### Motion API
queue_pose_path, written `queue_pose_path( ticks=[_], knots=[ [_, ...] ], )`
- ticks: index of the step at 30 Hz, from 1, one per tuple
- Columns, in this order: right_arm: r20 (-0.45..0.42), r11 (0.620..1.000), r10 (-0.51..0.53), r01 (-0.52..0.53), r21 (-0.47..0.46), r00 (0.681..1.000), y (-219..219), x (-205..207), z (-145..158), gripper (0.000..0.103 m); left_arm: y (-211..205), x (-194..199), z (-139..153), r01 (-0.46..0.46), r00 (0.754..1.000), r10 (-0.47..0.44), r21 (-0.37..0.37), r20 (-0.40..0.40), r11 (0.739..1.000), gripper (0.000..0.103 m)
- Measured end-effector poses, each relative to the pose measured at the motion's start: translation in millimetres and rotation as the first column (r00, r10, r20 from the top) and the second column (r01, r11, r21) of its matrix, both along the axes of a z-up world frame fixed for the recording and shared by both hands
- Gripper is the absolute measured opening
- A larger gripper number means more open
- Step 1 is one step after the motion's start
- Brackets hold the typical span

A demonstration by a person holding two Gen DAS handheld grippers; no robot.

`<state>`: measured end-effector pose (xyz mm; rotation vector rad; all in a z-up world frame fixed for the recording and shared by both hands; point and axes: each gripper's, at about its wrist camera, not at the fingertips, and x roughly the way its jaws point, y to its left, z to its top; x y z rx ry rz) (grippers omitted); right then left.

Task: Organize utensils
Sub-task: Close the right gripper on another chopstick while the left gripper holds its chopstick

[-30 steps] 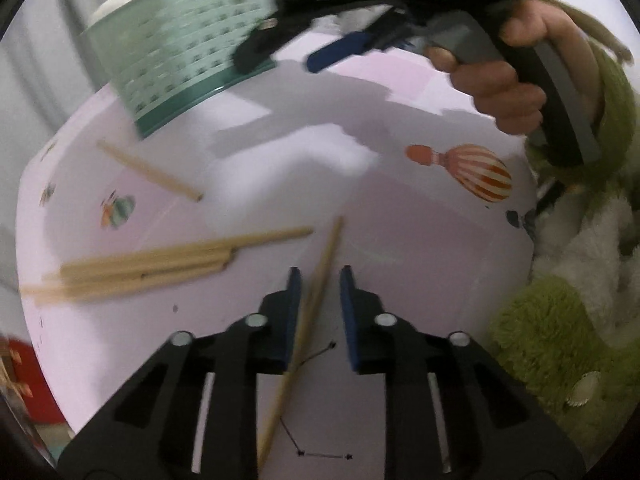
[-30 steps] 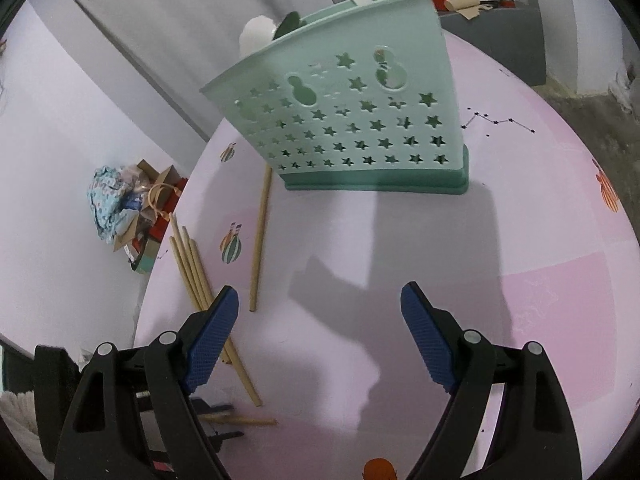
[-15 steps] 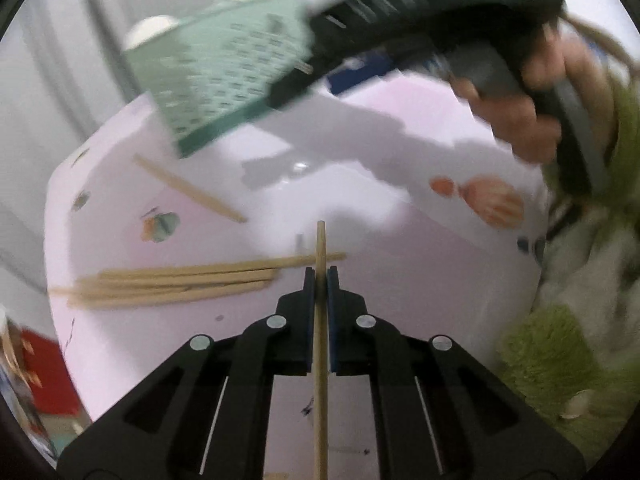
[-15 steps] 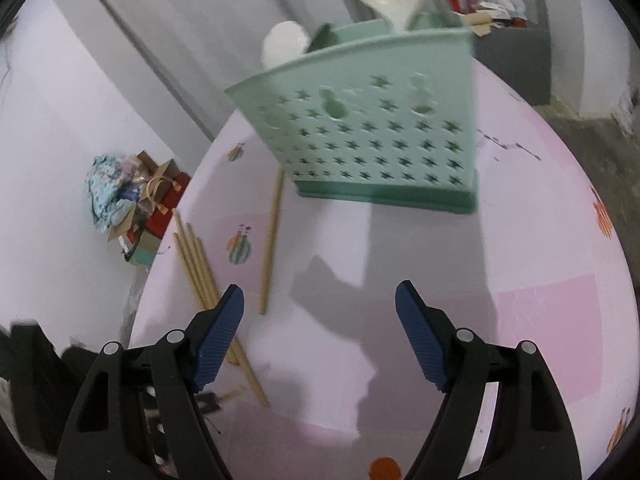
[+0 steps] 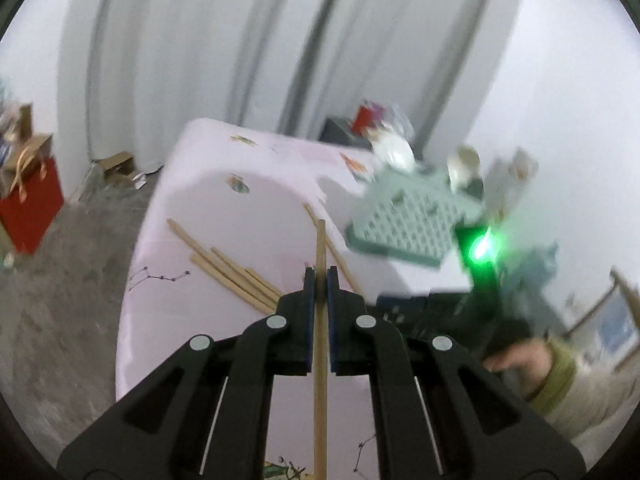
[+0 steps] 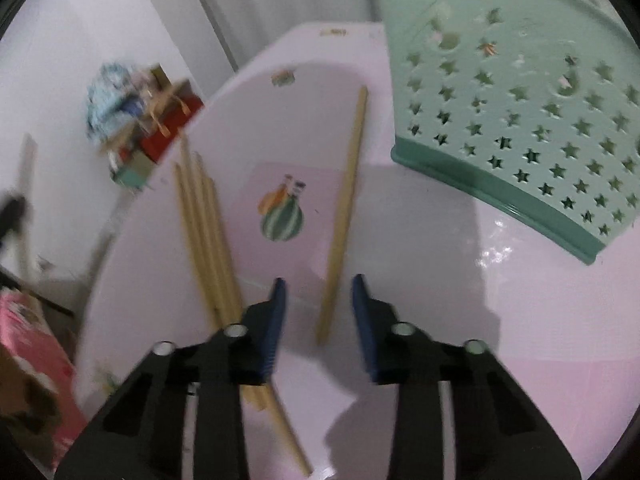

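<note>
My left gripper (image 5: 320,280) is shut on a wooden chopstick (image 5: 320,344) and holds it lifted above the pink table (image 5: 208,312). Several more chopsticks (image 5: 232,272) lie in a bundle on the table below. The green star-holed utensil basket (image 5: 412,224) stands to the right with spoons in it. My right gripper (image 6: 318,304) is open and low over the table, its jaws on either side of the near end of a single chopstick (image 6: 344,208). A chopstick bundle (image 6: 204,224) lies to its left, and the basket (image 6: 516,120) is at upper right.
The table's left edge drops to a grey floor with a red bag (image 5: 28,208) and clutter. A cardboard and red clutter pile (image 6: 140,128) sits beyond the table edge in the right wrist view. Grey curtains hang behind.
My left gripper has lifted the chopstick off the table and swung round. My right gripper has dropped and moved left to straddle the single chopstick, its jaws narrower.
</note>
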<state>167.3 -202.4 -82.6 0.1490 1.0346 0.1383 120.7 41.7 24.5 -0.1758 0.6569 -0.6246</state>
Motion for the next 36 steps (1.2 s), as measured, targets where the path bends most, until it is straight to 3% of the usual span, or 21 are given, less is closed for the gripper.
queue_pose_path(
  ticks=[2,7,11,17,20,23,24,30,32,34,36],
  knots=[
    [0.001,0.999,-0.003,0.003,-0.035,1.0,2,1,-2,0.007,6,3,3,-0.022,1.0,0.022,-0.026,-0.004,0.999,0.004],
    [-0.022,1.0,-0.027,0.027,-0.005,0.999,-11,-12,0,0.006,9,15,0,-0.059,0.998,0.057,-0.066,-0.04,0.996,0.004],
    [-0.055,1.0,-0.028,0.028,-0.015,0.998,-25,-45,3,0.006,3,23,-3,-0.067,0.997,0.065,-0.078,-0.036,0.995,0.004],
    [-0.187,0.999,0.015,-0.023,-0.042,0.982,-45,-117,-3,0.006,1,28,-7,-0.068,0.997,0.064,-0.096,-0.048,0.993,0.004],
    [-0.196,0.999,-0.002,-0.005,-0.04,0.981,-54,-126,0,0.011,2,29,-8,-0.072,0.996,0.067,-0.1,-0.051,0.992,0.004],
    [-0.13,0.999,-0.022,0.019,-0.026,0.991,-60,-118,11,0.041,3,26,-6,-0.073,0.997,0.069,-0.1,-0.047,0.992,0.004],
    [-0.099,1.0,-0.018,0.017,-0.017,0.995,-59,-110,16,0.042,3,24,-4,-0.075,0.997,0.071,-0.099,-0.044,0.992,0.004],
    [-0.007,0.999,0.011,-0.011,-0.042,1.0,-40,-44,20,0.042,8,16,0,-0.088,0.996,0.085,-0.098,-0.035,0.991,0.004],
    [-0.006,0.994,0.016,-0.017,-0.11,1.0,-34,-22,13,0.042,11,14,2,-0.093,0.995,0.09,-0.101,-0.035,0.99,0.004],
    [-0.02,0.986,0.024,-0.027,-0.165,1.0,-26,-4,5,0.036,12,13,3,-0.099,0.995,0.097,-0.1,-0.032,0.99,0.004],
    [-0.021,0.982,0.029,-0.032,-0.186,0.999,-23,4,-2,0.02,12,12,4,-0.103,0.995,0.1,-0.098,-0.029,0.99,0.004]
  ],
)
